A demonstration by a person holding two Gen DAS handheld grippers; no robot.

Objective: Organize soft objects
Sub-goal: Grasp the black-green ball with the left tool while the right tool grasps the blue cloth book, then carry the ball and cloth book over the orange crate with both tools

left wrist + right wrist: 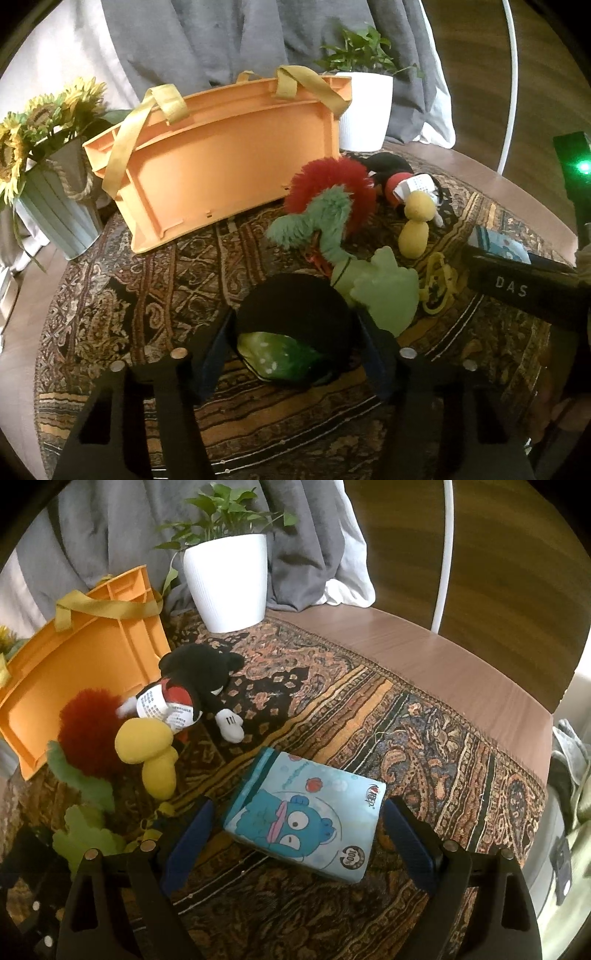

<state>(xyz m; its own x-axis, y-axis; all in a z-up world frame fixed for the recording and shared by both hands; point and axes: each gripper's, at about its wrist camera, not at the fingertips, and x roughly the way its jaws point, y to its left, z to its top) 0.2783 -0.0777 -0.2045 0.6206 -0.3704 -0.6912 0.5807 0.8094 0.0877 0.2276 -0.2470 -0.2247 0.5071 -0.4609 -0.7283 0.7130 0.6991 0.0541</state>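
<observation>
My left gripper point(295, 343) stands around a black soft object with a green speckled patch point(291, 332); its jaws touch both sides. Beyond it lie a pale green plush point(384, 291), a green and red fuzzy toy point(328, 199) and a black mouse plush with yellow feet point(413, 206). The orange basket with yellow straps point(221, 158) stands tipped at the back. My right gripper point(299, 834) is open around a blue cartoon tissue pack point(306, 816), not touching it. The mouse plush point(192, 690) and basket point(85, 657) show at left.
A white pot with a green plant point(229, 583) stands at the back. A grey bucket of sunflowers point(55, 199) stands at the left. A patterned cloth point(369, 720) covers the round wooden table point(443, 657). Grey fabric hangs behind.
</observation>
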